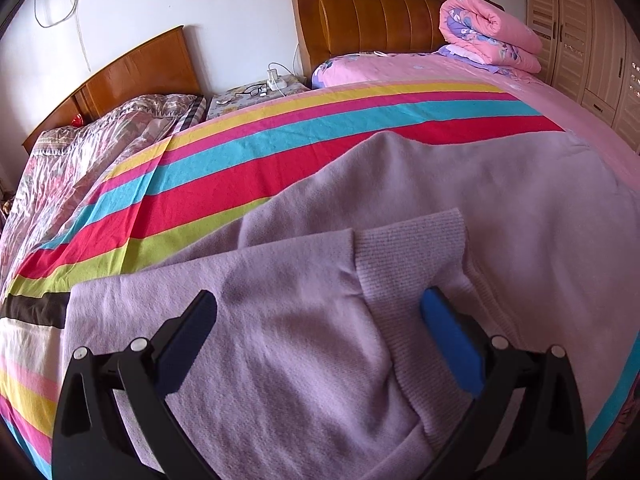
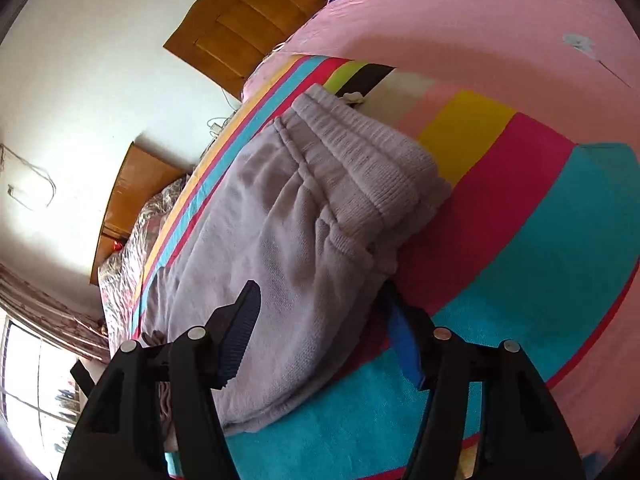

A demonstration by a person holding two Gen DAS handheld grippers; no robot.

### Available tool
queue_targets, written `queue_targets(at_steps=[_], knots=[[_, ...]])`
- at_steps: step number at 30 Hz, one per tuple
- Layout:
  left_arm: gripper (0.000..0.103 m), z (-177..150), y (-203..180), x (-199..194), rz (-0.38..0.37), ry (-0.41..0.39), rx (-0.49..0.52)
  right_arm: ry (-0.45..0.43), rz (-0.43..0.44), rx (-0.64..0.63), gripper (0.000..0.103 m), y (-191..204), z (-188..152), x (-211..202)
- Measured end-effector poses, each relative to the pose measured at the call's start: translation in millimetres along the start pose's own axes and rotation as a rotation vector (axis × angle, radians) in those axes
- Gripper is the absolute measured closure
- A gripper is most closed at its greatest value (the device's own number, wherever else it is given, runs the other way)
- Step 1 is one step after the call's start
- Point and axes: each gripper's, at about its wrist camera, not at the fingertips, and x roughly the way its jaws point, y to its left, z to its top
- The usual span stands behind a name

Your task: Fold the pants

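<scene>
Down on the bed, seen from the left wrist, the lilac pants point(image 1: 460, 200) lie spread over a striped blanket point(image 1: 248, 148) of yellow, pink, turquoise, red and lime bands, with one leg folded back so that its ribbed cuff point(image 1: 412, 256) rests on top of the fabric. The left gripper point(image 1: 318, 306) stands just above this folded leg with its jaws wide apart, one dark finger to the left and one blue-padded finger to the right beside the cuff, and nothing pinched between them. Behind the blanket a pink sheet point(image 1: 460, 70) runs up to a wooden headboard point(image 1: 372, 12), where a rolled pink quilt point(image 1: 488, 34) sits; a nightstand point(image 1: 256, 94) with a pair of glasses point(image 1: 252, 89) stands between this bed and a second bed at the left. From the right wrist, whose picture is strongly tilted, the same pants point(image 2: 280, 232) show their gathered, ribbed waistband point(image 2: 360, 160) towards the far end, lying on the striped blanket point(image 2: 540, 240). The right gripper point(image 2: 320, 300) straddles the near edge of the garment, its jaws apart: the dark finger lies over the cloth and the blue-padded one sits at the fabric's edge against the blanket, the cloth between them but not clamped.
</scene>
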Motion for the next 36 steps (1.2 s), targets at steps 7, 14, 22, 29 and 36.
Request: queue_targets(at_steps=[7,14,22,29,36], knots=[[0.001,0.4,0.3,0.2,-0.004,0.001,-0.004,-0.064,-0.009,0.019,0.074,-7.4,-7.7,2.5],[0.001,1.6,2.6,1.6,-0.025,0.011,-0.021,-0.116,0.033,0.077,0.077,-9.7,-12.3,-1.2],[0.001,1.0,5.4,2.3,-0.04,0.013,-0.033,-0.121,-0.003,0.071,0.077,-6.8,-12.8,-1.2],[0.001,4.0,12.1,2.3,-0.071,0.047,-0.062,-0.188,-0.262,-0.031,0.046,17.1,-5.4,-46.3],[0.002,70.7,-17.3,-13.6,-0.179,-0.013,-0.043,-0.064,-0.163,-0.56,0.035,146.9,-33.8,3.5]])
